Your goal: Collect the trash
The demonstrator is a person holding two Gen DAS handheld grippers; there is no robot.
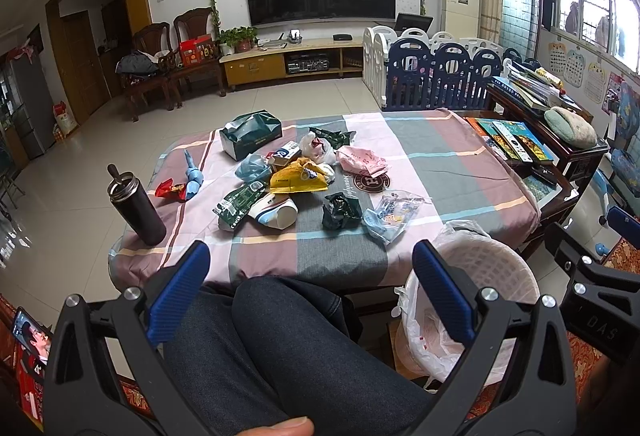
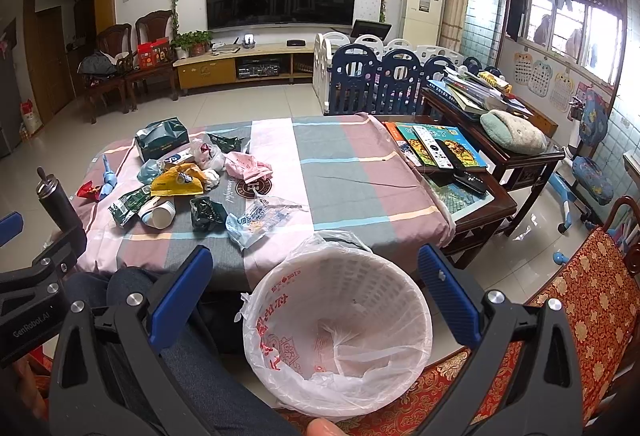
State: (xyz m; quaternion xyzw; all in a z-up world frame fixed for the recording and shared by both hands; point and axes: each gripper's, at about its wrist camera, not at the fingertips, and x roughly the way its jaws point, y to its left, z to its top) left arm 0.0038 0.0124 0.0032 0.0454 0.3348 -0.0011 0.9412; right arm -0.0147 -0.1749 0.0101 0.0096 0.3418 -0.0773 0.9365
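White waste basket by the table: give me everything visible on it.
The waste basket is round, white, perforated plastic by the look of it, lined with a thin translucent bag printed in red. The bag folds over the rim, bunching at the far side. It stands upright on the floor against the near right corner of the cloth-covered table, beside the person's knee. Inside, only the crumpled liner shows; no trash is evident. The right gripper hovers open above it, not touching.
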